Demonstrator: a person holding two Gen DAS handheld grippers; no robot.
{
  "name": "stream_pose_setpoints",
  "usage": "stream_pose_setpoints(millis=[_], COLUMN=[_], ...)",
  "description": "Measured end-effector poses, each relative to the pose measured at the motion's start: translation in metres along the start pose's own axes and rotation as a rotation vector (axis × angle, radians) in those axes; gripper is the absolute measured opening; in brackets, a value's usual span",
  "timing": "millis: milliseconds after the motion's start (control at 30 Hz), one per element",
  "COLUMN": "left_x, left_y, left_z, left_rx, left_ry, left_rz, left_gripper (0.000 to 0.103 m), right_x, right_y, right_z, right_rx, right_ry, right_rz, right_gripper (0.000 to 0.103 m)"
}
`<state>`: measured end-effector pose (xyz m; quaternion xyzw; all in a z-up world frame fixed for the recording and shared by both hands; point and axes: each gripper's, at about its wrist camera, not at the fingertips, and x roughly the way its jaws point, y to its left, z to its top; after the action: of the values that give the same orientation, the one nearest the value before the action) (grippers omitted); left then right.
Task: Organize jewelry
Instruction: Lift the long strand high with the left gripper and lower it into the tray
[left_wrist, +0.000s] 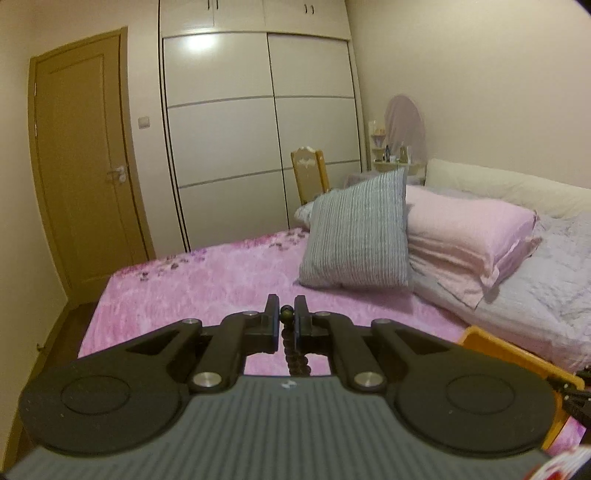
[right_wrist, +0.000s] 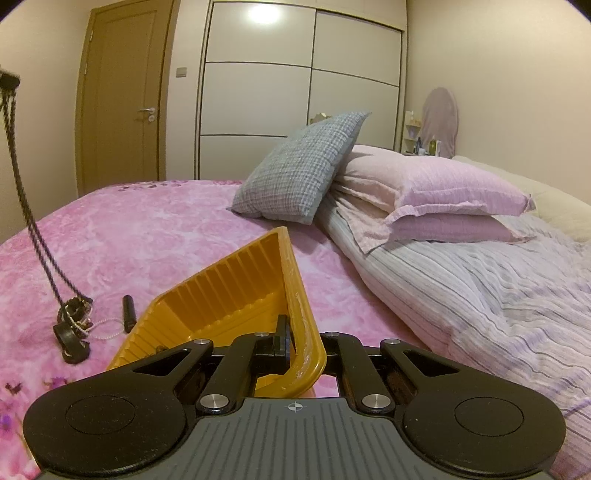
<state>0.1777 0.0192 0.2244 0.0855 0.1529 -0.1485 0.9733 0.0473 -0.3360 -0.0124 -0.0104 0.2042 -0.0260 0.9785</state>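
My left gripper (left_wrist: 287, 317) is shut on a dark bead necklace (left_wrist: 291, 350), held above the pink bedspread. In the right wrist view the necklace (right_wrist: 22, 192) hangs as a long double strand at the far left, its lower end in a small pile of jewelry (right_wrist: 74, 325) on the bed. A thin pale chain (right_wrist: 107, 332) and a small black cylinder (right_wrist: 128, 312) lie beside the pile. My right gripper (right_wrist: 295, 341) is shut on the near rim of an orange ribbed tray (right_wrist: 236, 295), which sits tilted on the bed. The tray's corner shows in the left wrist view (left_wrist: 517, 354).
A grey checked cushion (right_wrist: 299, 173) and pink pillows (right_wrist: 436, 192) lie at the head of the bed, over a striped blanket (right_wrist: 480, 288). A wardrobe (left_wrist: 258, 129), a wooden door (left_wrist: 85, 166) and a chair (left_wrist: 310, 173) stand beyond the bed.
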Motion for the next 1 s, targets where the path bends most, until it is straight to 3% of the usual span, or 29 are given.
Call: stream_pose_setpoints(millis=[333,533,767,1000], left_x=[-0.004,-0.012,-0.025,-0.024], left_y=[0.004,-0.004,-0.031,-0.076], left_z=[0.049,0.074,0.101,0.113], left_rx=[0.014,0.026,0.018,0.026], left_ry=[-0.070,-0.104,-0.161,-0.172], left_rz=[0.020,-0.018,-0.124,-0.281], left_gripper=[0.006,0.006,0.006,0.006], right_x=[0.001,0.001,0.001,-0.001], right_y=[0.001,0.001,0.001,0.002], right_z=[0.002,0.002,0.003,0.003], right_rx=[0.001,0.004,0.005,0.014], right_ry=[0.001,0.001,-0.001,0.001], right_rz=[0.000,-0.001,0.001,0.002], right_gripper=[0.006,0.006,0.006,0.006])
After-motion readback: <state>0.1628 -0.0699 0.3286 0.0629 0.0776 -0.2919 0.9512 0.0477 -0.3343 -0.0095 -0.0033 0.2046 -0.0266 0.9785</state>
